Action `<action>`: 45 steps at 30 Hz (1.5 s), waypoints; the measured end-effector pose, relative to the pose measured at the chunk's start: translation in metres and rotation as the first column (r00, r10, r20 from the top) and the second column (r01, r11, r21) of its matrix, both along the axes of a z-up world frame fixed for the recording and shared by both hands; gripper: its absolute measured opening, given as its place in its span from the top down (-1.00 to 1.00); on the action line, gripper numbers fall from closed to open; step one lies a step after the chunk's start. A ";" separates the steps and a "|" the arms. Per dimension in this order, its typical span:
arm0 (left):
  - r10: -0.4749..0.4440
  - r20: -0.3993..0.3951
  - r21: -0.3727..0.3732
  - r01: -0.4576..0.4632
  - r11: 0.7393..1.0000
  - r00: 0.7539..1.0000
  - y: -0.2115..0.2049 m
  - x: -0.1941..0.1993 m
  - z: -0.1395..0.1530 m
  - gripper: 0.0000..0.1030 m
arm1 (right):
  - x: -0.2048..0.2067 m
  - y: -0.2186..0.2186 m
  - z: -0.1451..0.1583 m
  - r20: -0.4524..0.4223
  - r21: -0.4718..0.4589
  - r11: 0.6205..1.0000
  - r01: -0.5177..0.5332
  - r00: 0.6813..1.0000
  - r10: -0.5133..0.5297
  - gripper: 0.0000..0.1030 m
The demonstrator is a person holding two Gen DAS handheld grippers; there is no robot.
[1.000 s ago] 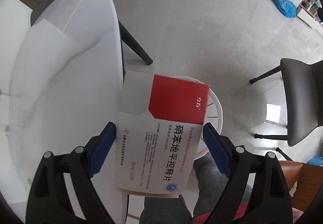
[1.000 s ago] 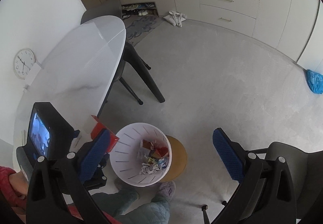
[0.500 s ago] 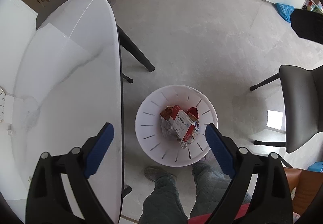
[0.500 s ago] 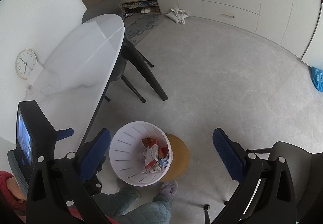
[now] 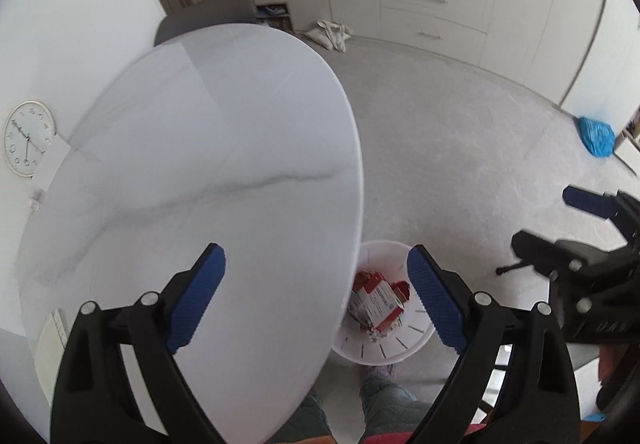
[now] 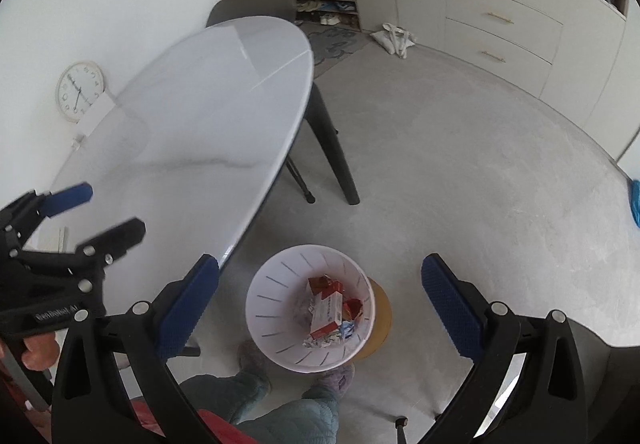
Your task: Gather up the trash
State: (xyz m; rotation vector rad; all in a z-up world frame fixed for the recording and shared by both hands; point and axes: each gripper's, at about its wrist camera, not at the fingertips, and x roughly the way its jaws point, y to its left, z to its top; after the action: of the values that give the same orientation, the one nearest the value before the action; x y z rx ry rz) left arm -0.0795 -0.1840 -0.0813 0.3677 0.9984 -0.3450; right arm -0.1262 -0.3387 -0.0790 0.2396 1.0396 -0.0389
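Observation:
A white slotted trash bin (image 6: 276, 300) stands on the floor beside the table; it also shows in the left wrist view (image 5: 400, 348). In it lie a red-and-white medicine box (image 6: 326, 314), also seen in the left wrist view (image 5: 380, 302), and crumpled wrappers (image 6: 320, 340). My left gripper (image 5: 316, 300) is open and empty above the table's near edge. My right gripper (image 6: 320, 300) is open and empty, high above the bin.
A white marble oval table (image 5: 208, 180) fills the left. A grey chair (image 5: 216, 12) stands at its far end. Table legs (image 6: 332, 160) stand on the grey floor. A blue bag (image 5: 596, 134) lies at the right, a cloth bag (image 6: 394, 38) by the cabinets.
One second ago my left gripper held the medicine box over the bin. It opened, the box fell into the bin, and the gripper moved up over the table.

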 end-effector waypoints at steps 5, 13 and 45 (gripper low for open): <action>0.122 0.064 -0.086 -0.116 0.989 0.990 0.064 0.022 0.062 -0.80 | 0.039 0.072 0.040 0.085 -0.014 0.988 -0.153 0.985 0.153 -0.95; 0.366 0.190 -0.250 -0.316 0.915 0.911 0.185 0.046 0.148 -0.85 | 0.105 0.171 0.152 0.259 -0.150 0.960 -0.235 0.928 0.268 -0.95; 0.546 0.292 -0.319 -0.459 0.830 0.785 0.324 0.062 0.217 -0.85 | 0.129 0.265 0.222 0.351 -0.182 0.959 -0.216 0.897 0.269 -0.95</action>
State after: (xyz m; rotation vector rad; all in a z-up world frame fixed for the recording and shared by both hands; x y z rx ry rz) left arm -0.0177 0.1402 0.1352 -0.0625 0.6344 0.1052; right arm 0.0025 -0.0733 0.1429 -0.0144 0.6757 0.1568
